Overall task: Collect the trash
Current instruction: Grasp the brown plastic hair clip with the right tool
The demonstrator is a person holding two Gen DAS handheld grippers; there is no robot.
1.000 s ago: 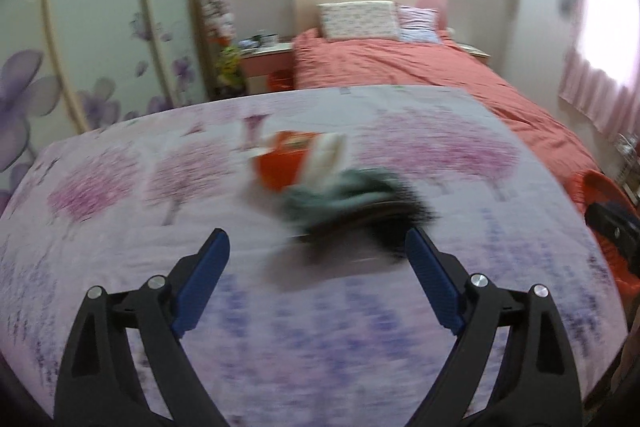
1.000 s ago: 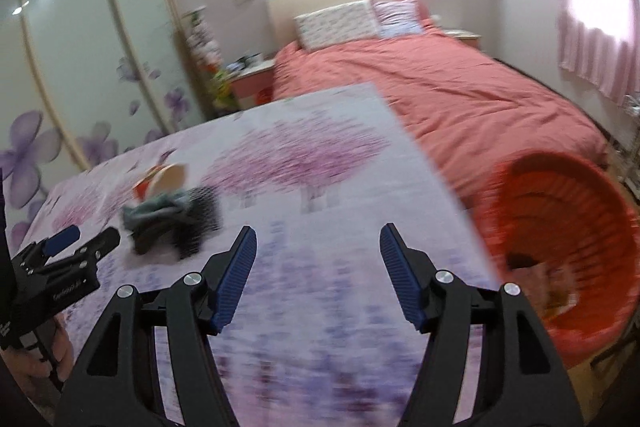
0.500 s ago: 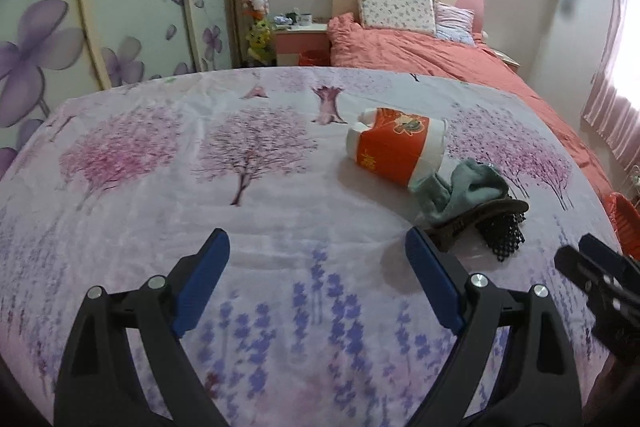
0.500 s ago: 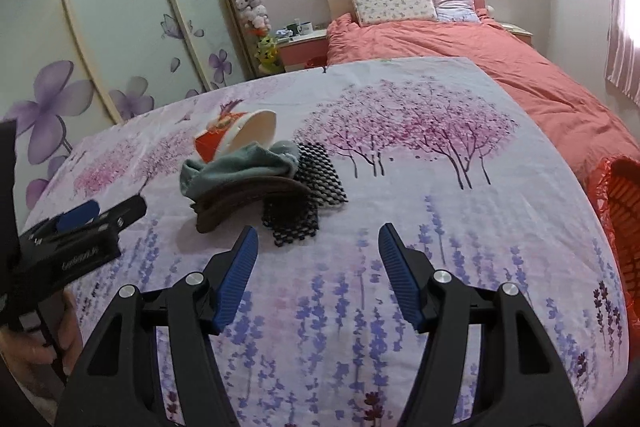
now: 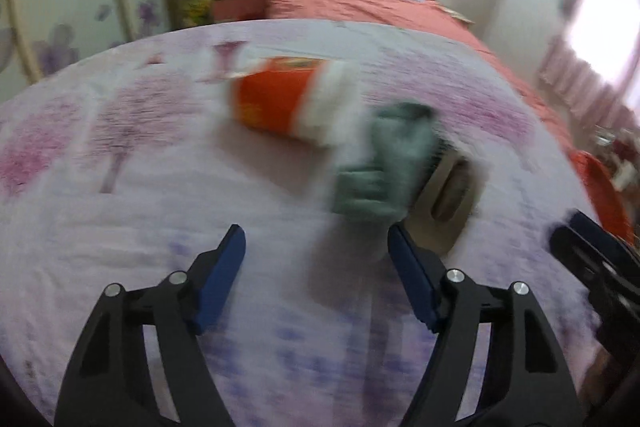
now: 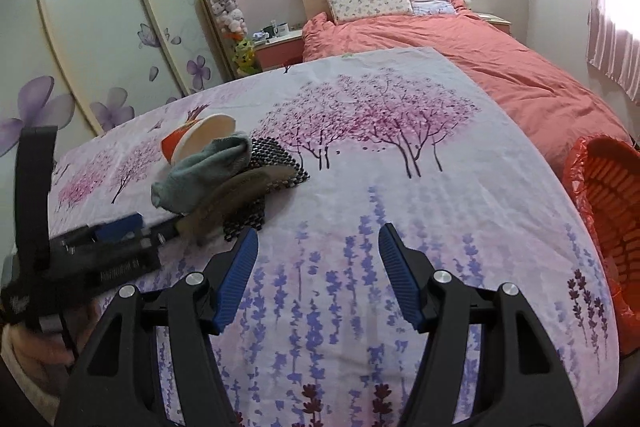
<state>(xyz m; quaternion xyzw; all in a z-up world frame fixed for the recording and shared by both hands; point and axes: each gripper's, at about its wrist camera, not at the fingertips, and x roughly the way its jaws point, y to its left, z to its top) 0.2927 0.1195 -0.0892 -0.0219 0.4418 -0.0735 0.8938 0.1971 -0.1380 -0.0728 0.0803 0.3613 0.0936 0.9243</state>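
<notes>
Left tool lined up on the trash pile, nothing gripped yet.

Both tools were wide open and empty. My left tool sat low over the floral bench cover, the pile just ahead and slightly right of its centreline: grey-green cloth nearest, brown insole-shaped piece and black mesh under it, orange cup on its side just beyond, rim toward the cloth. The left view was motion-blurred, so I couldn't tell exact contact. My right tool was over bare cover, the pile well off to its left, so the left one was clearly nearer. Orange bin stood off the bench's right edge, so I judged any pickup would have to travel right across the bench.
</notes>
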